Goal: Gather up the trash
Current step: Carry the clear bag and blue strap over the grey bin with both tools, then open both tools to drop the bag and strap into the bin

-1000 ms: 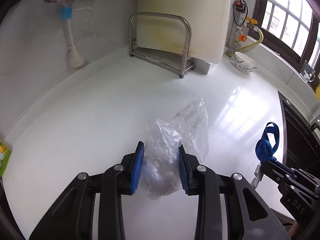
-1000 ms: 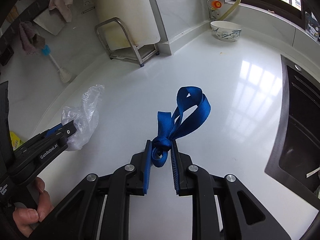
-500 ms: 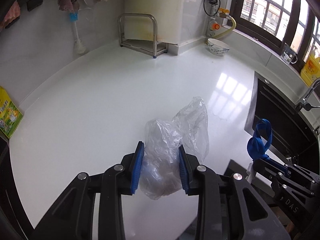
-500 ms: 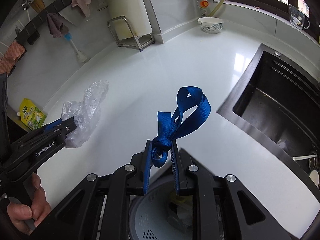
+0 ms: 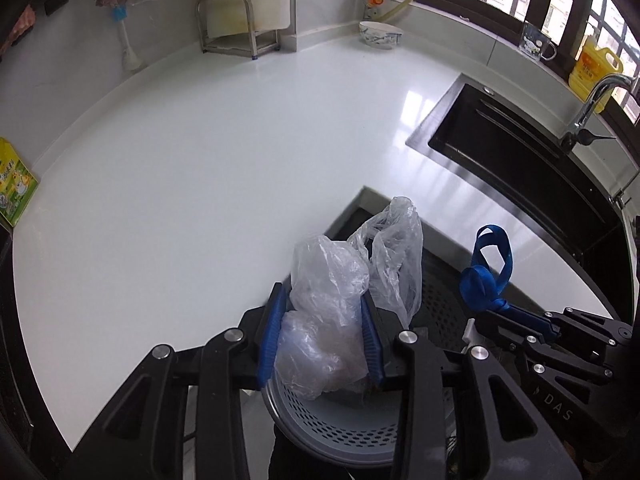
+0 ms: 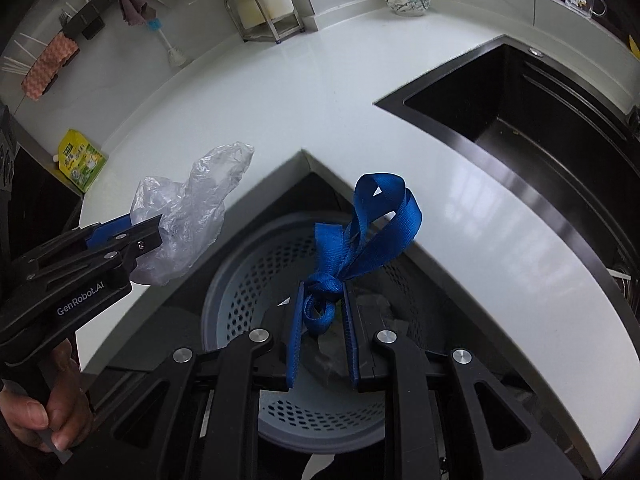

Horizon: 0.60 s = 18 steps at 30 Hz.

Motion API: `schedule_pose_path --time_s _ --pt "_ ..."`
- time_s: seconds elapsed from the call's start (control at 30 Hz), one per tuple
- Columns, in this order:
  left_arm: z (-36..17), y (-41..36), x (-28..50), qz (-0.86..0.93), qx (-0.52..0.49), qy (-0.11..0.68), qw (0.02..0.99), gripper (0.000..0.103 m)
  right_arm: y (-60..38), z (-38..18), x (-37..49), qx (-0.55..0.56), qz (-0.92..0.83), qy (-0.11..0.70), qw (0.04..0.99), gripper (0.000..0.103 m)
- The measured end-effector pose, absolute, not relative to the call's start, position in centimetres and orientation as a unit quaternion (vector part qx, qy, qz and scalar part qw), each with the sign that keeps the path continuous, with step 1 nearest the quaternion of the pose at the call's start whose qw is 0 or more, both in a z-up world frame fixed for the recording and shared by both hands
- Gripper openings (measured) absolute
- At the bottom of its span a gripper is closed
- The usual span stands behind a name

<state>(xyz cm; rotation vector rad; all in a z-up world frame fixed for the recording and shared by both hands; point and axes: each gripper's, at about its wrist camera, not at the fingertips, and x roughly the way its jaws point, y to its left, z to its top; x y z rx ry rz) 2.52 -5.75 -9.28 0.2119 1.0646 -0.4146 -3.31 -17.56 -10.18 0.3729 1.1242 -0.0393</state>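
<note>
White kitchen counter [image 5: 200, 168]; perforated bin [image 6: 248, 280] at lower centre. Left gripper [image 5: 322, 336], jaws opening around plastic bag [image 5: 328, 312]; right gripper [image 6: 320, 316] pinches blue strap [image 6: 372, 232]. Drop-off step: release both overhead.

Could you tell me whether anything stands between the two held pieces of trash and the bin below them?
Nothing visible does: the crumpled clear plastic bag and the knotted blue fabric strap both hang directly over the open grey perforated bin.

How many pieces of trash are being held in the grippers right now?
2. A crumpled plastic bag sits between the left gripper pads as they open; a knotted blue ribbon is clamped in the right gripper.
</note>
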Motion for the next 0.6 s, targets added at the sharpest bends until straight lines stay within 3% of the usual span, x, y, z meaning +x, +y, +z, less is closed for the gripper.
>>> schedule_pose_path --time_s 0.27,0.4,0.47,0.53,0.6 --pt "-12.6 -6.2 0.5 -0.178 0.098 0.544 0.814 0.038 -16.8 -12.8 -4.7 0.161 0.023 0.565 0.809 0.019" --pt "-12.7 -5.7 0.1 -0.161 0.09 0.545 0.818 0.05 -16.5 -13.0 -4.7 0.153 0.033 0.568 0.808 0.022" --pt "-12.5 -5.5 0.0 -0.154 0.087 0.543 0.821 0.057 -16.6 -12.9 -4.7 0.149 0.035 0.567 0.81 0.027" --pt "-12.2 -5.3 -0.2 -0.147 0.084 0.54 0.825 0.063 -16.6 -12.7 -4.7 0.149 0.035 0.563 0.812 0.048" --pt "-12.0 -5.0 -0.3 -0.14 0.083 0.538 0.827 0.066 -16.8 -12.6 -4.9 0.147 0.035 0.561 0.814 0.05"
